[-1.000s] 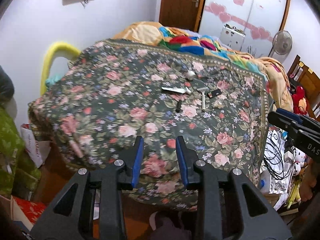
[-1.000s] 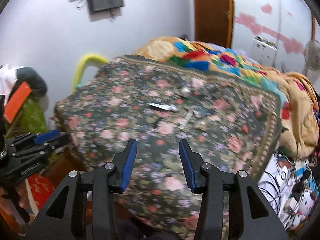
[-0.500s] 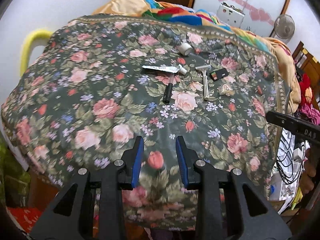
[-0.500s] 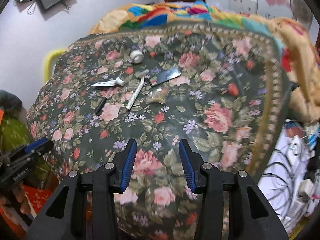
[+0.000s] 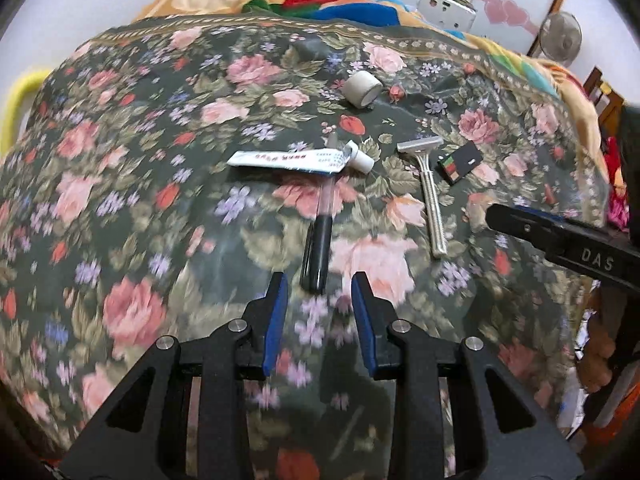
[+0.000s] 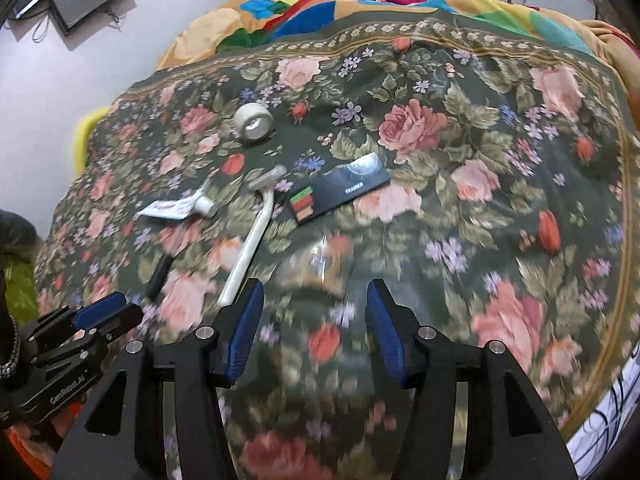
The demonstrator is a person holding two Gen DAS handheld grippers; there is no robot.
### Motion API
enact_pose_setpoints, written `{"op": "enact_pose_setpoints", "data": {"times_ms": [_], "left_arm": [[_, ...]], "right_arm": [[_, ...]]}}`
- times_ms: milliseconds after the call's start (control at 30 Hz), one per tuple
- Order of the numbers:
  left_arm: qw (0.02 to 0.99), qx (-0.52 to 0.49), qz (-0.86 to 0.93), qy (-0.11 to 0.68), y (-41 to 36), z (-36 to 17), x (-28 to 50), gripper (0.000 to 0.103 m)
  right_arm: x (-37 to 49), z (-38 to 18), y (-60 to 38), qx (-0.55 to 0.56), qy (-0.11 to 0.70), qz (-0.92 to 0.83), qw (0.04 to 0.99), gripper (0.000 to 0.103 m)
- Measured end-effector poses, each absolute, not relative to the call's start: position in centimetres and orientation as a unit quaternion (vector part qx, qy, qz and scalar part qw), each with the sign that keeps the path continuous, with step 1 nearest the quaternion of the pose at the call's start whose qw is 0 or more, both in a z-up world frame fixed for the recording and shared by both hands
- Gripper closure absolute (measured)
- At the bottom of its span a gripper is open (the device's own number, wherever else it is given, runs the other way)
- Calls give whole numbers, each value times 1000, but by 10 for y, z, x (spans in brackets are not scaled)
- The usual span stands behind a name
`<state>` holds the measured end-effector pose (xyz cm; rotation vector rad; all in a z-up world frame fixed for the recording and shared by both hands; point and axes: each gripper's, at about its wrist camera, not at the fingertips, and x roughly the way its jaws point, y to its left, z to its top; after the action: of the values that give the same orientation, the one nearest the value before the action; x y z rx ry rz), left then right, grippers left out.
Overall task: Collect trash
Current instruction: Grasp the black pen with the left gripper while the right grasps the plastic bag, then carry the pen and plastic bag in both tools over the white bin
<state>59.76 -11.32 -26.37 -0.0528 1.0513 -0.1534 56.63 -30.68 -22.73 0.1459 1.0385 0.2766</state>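
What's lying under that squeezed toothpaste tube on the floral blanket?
A pen runs beneath the toothpaste tube: its clear section passes under the tube near the cap, its black end pointing toward the left hand-held gripper. The stretch directly under the tube is covered.

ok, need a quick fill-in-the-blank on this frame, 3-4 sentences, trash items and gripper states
1. The flattened toothpaste tube lies across the clear end of the ____.
2. The left gripper and the right gripper are both ____.
3. The razor lies between the pen and the black ____.
4. The tape roll sits ____ from the grippers than the tube.

Missing words: pen; open; card; farther
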Motion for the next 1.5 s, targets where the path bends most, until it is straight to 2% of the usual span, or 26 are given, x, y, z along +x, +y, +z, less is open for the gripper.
{"op": "enact_pose_setpoints", "data": {"times_ms": [167, 333, 367, 433, 467, 500, 667, 767, 1067, 1500], "left_arm": [[867, 15, -74, 493, -124, -274, 614, 71], [869, 32, -73, 489, -129, -275, 621, 71], [868, 30, -73, 491, -128, -275, 622, 74], [866, 43, -66, 494, -130, -275, 623, 90], [863, 49, -67, 498, -131, -275, 623, 90], [860, 48, -71, 503, -131, -274, 623, 90], [848, 11, -85, 523, -127, -268, 609, 91], [844, -3, -97, 527, -128, -260, 592, 91], [856, -51, -120, 501, -134, -204, 546, 91], [891, -55, -105, 438, -124, -118, 490, 91]], "right_arm": [[589, -235, -302, 65, 507, 138, 848, 53], [588, -240, -287, 14, 504, 130, 853, 50], [587, -241, -285, 1, 502, 127, 855, 52], [584, -242, -280, -32, 495, 111, 861, 60], [582, -242, -279, -43, 493, 105, 863, 66], [580, -242, -279, -47, 494, 107, 862, 68], [568, -236, -285, -19, 518, 140, 843, 74], [553, -228, -284, -21, 514, 136, 847, 74], [510, -173, -278, -15, 476, 143, 867, 75], [458, -96, -274, -28, 412, 149, 898, 75]]}}
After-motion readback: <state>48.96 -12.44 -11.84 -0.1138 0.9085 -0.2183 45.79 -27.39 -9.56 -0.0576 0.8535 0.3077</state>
